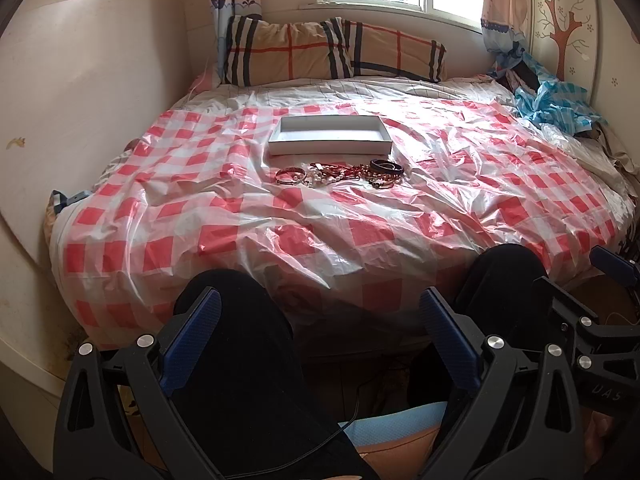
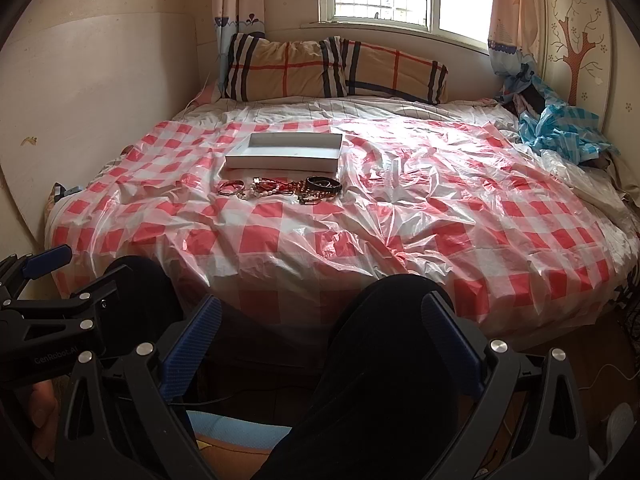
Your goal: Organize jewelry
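A pile of jewelry [image 1: 342,174] lies on the bed's red-checked plastic sheet [image 1: 240,216]: bangles at the left, pearl and red bead strands in the middle, a dark band at the right. It also shows in the right wrist view [image 2: 280,190]. An open white shallow box [image 1: 330,136] sits just behind it, also in the right wrist view [image 2: 286,152]. My left gripper [image 1: 320,312] is open and empty, held low over the person's knees, well short of the jewelry. My right gripper [image 2: 322,316] is open and empty, equally far back.
Two plaid pillows [image 1: 332,50] lean at the head of the bed under the window. A heap of blue cloth [image 1: 552,100] lies at the far right. A wall panel [image 1: 80,120] borders the left side. The person's dark-trousered knees [image 1: 240,340] sit below both grippers.
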Available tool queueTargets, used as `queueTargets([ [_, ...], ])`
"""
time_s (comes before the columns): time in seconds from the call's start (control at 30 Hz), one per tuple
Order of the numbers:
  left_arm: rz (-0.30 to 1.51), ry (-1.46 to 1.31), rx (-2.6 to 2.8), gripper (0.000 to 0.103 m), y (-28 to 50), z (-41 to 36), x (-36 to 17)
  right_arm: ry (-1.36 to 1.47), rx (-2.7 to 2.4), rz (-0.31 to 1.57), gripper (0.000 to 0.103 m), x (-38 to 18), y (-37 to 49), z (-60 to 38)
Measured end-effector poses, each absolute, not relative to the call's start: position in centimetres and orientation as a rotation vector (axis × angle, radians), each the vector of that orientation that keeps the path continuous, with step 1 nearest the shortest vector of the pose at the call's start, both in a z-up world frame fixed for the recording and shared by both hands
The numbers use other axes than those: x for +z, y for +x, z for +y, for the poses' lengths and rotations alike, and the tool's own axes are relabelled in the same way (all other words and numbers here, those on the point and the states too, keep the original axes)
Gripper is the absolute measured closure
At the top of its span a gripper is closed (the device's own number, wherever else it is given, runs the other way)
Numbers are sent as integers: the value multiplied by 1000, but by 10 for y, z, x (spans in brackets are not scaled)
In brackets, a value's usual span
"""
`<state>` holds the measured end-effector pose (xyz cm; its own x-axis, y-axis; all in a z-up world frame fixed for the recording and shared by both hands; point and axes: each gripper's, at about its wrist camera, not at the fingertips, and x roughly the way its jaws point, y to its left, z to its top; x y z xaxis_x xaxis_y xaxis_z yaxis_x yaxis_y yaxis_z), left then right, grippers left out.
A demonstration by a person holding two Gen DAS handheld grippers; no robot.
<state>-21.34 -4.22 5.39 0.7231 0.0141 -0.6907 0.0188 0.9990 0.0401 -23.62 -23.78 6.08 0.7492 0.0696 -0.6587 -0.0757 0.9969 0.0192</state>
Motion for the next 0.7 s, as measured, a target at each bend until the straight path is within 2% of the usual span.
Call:
queueTargets([
  [0.57, 775, 49, 5, 8, -215, -43, 47, -1, 81, 724, 7, 64, -234, -250],
  [0.7, 785, 55, 8, 8, -211, -47, 44, 6, 82, 734, 7, 49, -231, -243],
])
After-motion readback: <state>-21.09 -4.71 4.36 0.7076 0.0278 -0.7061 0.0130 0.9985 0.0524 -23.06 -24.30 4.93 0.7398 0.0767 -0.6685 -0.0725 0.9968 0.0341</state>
